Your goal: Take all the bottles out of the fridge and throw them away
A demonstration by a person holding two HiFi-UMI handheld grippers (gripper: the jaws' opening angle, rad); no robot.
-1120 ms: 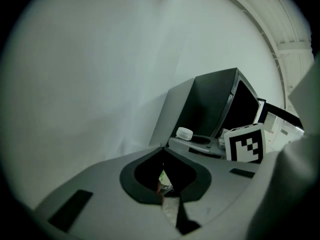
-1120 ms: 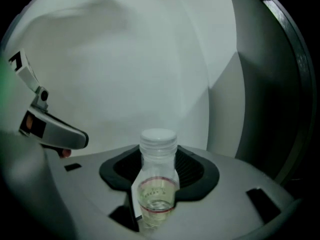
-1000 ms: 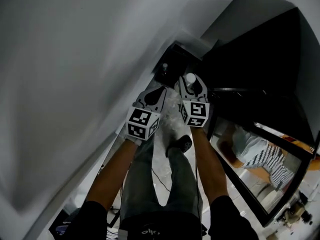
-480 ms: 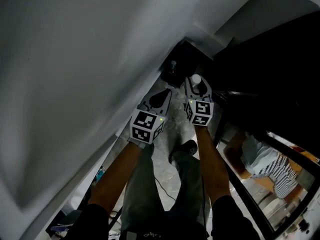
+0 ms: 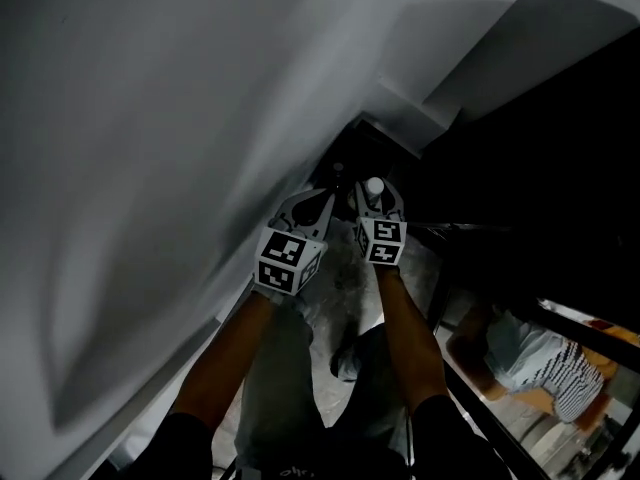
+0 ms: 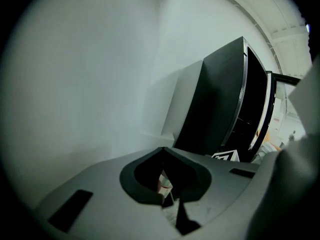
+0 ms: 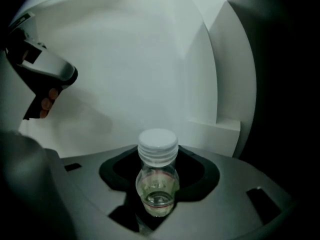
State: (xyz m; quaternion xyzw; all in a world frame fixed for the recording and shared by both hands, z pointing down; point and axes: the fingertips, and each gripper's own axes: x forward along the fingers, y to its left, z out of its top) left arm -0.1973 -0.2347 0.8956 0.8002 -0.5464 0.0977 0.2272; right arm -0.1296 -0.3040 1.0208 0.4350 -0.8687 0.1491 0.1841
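White wall [image 5: 150, 118] fills most of my head view, and the black fridge [image 6: 220, 104] stands to the right with its door open. My right tool [image 7: 159, 171] is clamped on a small clear bottle [image 7: 158, 184] with a little pale liquid inside, its white cap [image 7: 158, 145] poking out past the jaws. My left tool [image 6: 162, 150] has its jaws together at the tips, gripping nothing I can make out. Both tools sit side by side near a dark box-like shape [image 5: 350, 158] at the foot of the wall.
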